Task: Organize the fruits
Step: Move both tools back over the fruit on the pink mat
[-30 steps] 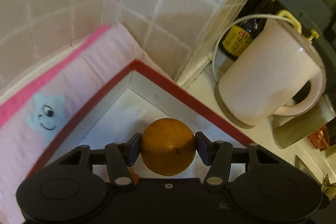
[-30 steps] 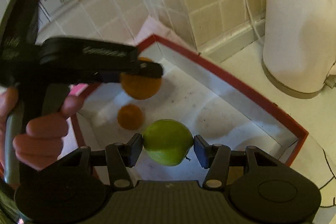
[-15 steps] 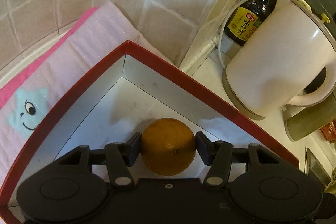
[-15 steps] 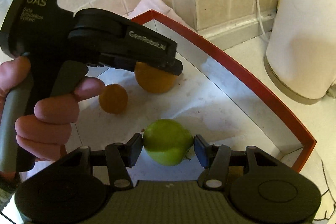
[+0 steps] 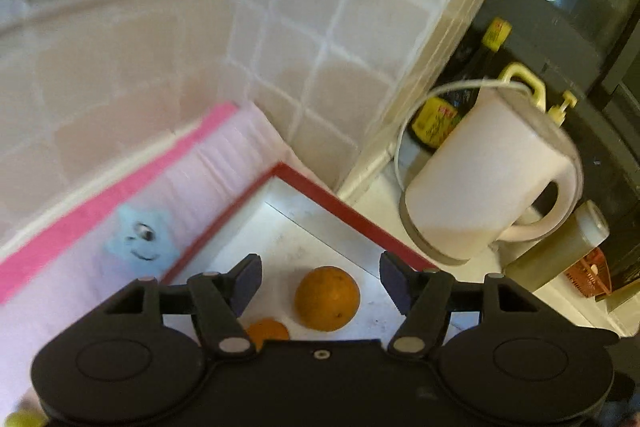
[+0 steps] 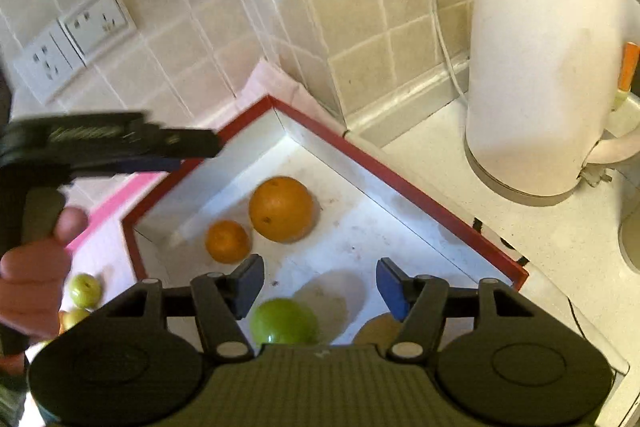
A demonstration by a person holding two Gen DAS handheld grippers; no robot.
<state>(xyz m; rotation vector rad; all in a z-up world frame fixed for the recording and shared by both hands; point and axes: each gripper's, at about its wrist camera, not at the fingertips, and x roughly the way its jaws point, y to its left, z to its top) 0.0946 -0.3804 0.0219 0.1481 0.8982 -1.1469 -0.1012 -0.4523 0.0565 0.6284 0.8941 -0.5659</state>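
No legible text; bottle (image 5: 460, 95) label and left gripper (image 6: 120, 143) lettering too blurred.

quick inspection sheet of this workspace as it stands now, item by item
surface: pale speckled counter with a pink mat under the box
job's things: red-rimmed box holds a large orange, a small orange and a green apple; two small yellow-green fruits lie outside on the mat
clutter: white kettle, dark sauce bottle
grippers: left gripper and right gripper both open, holding nothing
cables: white kettle cord loops up the wall
surroundings: tiled wall, wall sockets
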